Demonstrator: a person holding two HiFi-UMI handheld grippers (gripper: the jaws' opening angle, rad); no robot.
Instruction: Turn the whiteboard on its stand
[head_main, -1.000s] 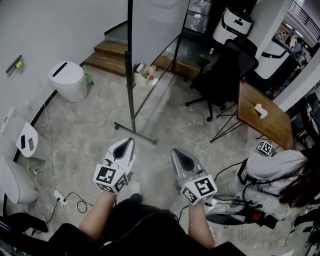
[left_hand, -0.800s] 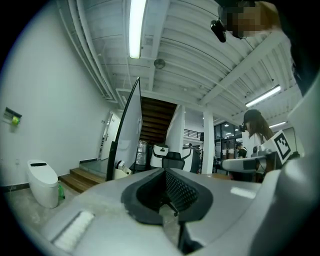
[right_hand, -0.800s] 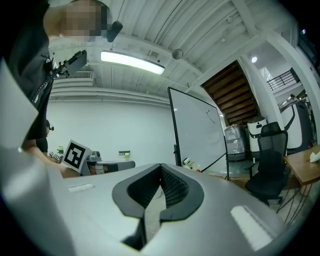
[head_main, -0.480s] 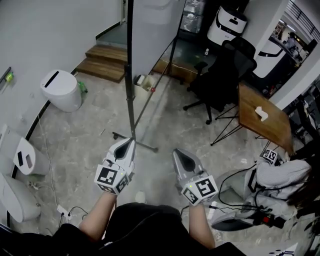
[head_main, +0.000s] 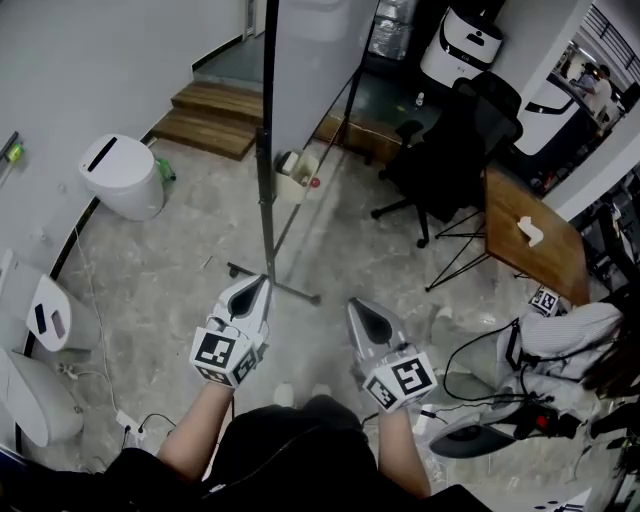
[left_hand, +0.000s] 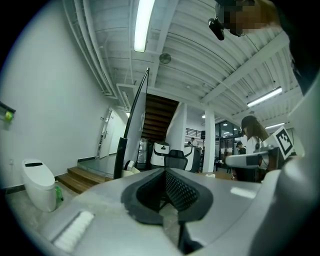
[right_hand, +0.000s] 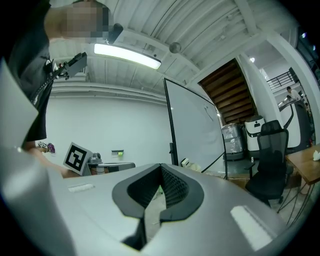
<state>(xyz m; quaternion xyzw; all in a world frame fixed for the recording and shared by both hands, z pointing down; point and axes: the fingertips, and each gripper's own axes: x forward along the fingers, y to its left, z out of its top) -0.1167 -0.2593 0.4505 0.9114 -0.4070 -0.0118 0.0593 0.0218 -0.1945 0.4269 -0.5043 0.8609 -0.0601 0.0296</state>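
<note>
The whiteboard (head_main: 318, 55) stands ahead of me, its white panel close to edge-on at the top of the head view. Its black post (head_main: 266, 190) runs down to a foot bar (head_main: 272, 284) on the stone floor. My left gripper (head_main: 257, 284) is shut and empty, with its tip just short of the foot bar in that view. My right gripper (head_main: 356, 306) is also shut and empty, to the right of the stand. In the left gripper view the whiteboard (left_hand: 136, 112) shows as a thin dark edge. In the right gripper view the whiteboard (right_hand: 196, 131) shows its white face.
A white bin-like unit (head_main: 122, 176) and wooden steps (head_main: 215, 112) lie at the left. A small box of items (head_main: 298, 164) sits behind the stand. A black office chair (head_main: 452, 140), a wooden table (head_main: 530, 236) and a seated person (head_main: 560, 335) are at the right. Cables (head_main: 135, 400) trail at lower left.
The stand's foot bar has come slightly nearer and lower in the head view. Both grippers keep the same place and stay shut.
</note>
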